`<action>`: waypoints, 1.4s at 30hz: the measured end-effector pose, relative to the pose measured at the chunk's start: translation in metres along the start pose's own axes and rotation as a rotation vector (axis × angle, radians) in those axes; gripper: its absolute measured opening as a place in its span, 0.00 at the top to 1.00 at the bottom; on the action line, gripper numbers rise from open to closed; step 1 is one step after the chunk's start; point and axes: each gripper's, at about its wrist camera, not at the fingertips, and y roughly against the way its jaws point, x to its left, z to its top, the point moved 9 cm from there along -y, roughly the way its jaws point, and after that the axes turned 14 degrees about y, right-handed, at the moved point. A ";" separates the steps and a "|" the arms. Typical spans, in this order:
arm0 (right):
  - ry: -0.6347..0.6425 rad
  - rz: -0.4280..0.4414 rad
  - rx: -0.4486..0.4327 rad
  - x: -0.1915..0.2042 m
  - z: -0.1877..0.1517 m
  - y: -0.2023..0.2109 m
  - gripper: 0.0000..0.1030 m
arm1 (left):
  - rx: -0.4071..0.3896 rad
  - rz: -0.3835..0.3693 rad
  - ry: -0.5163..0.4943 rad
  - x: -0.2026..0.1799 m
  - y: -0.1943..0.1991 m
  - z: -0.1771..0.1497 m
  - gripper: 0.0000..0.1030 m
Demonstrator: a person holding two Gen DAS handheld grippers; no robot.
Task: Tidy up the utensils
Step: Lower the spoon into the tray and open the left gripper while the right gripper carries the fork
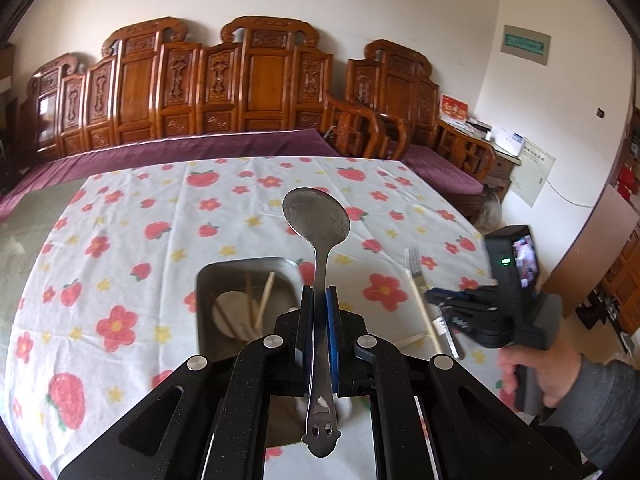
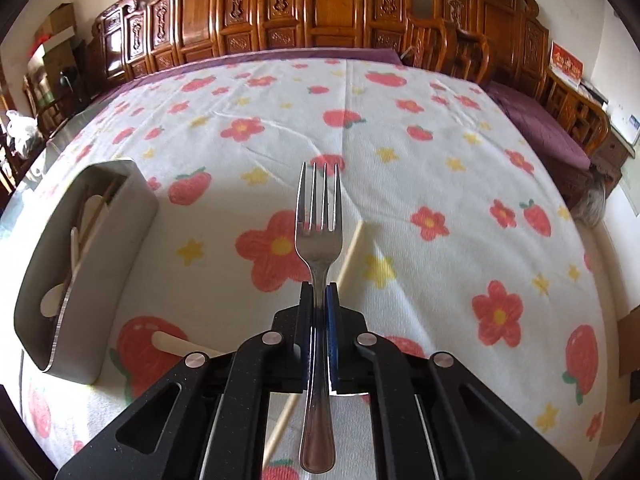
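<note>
Left wrist view: left hand-held gripper (image 1: 320,300) clamping spoon (image 1: 318,220) by handle, bowl pointing up-frame; tin (image 1: 204,280) sitting just lower left of jaws, nearest to this arm

Right wrist view: right hand-held gripper (image 2: 320,296) pinching fork (image 2: 319,216), tines up-frame; tin (image 2: 132,216) lying at left edge, long axis running up-frame; chopstick (image 2: 348,256) resting on table (image 2: 440,160)

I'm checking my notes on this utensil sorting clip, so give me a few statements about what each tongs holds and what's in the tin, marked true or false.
1. The left tongs grip a metal spoon. True.
2. The right tongs are open. False: they are shut on a fork.
3. The metal tin holds wooden utensils. True.
4. The fork's tines point toward the camera. False: they point away.
5. A loose chopstick lies on the floral tablecloth. True.
</note>
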 end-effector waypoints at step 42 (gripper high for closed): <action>0.183 0.202 -0.215 0.115 0.069 0.082 0.92 | 0.137 0.173 0.049 0.071 -0.058 -0.019 0.95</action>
